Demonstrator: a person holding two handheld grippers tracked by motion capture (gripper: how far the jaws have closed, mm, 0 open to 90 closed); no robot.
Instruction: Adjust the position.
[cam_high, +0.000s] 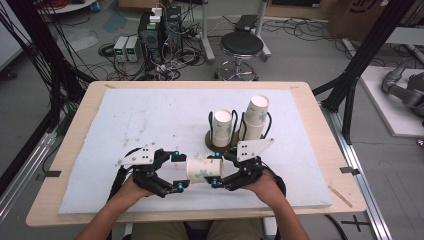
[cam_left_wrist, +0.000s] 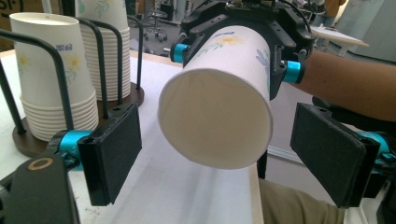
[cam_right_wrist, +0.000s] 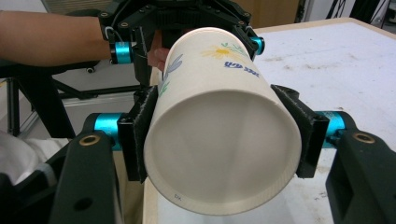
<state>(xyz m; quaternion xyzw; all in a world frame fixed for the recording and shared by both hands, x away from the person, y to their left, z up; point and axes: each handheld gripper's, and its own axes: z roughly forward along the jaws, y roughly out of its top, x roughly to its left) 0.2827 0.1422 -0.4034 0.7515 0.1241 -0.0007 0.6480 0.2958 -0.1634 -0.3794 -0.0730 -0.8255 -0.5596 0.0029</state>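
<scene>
Holding a paper cup (cam_high: 204, 169) on its side between us, we are in the middle of a hand-over just above the near part of the white mat (cam_high: 125, 120). Our right gripper (cam_right_wrist: 219, 137) has its jaws pressed against both sides of the cup's wall, near the closed base that faces its camera. Our left gripper (cam_left_wrist: 219, 156) stands wide, its pads (cam_left_wrist: 114, 154) well clear of the rim on either side of the cup's open end. We judge that the next move calls for the left jaws to slide a little further along the cup and narrow gently, since the thin paper wall could crumple, and only then for the right to let go. Just beyond the cup stands a round wooden cup holder (cam_high: 212, 142) with black wire loops, carrying a short stack of cups (cam_high: 222, 127) and, beside it, a taller stack (cam_high: 256, 117). The mat lies on a pale wooden table (cam_high: 70, 145). Farther off from the cup, across the grey floor, we see a black stool (cam_high: 241, 46), computer boxes (cam_high: 160, 30) with tangled cables, and black frame legs (cam_high: 370, 45).
</scene>
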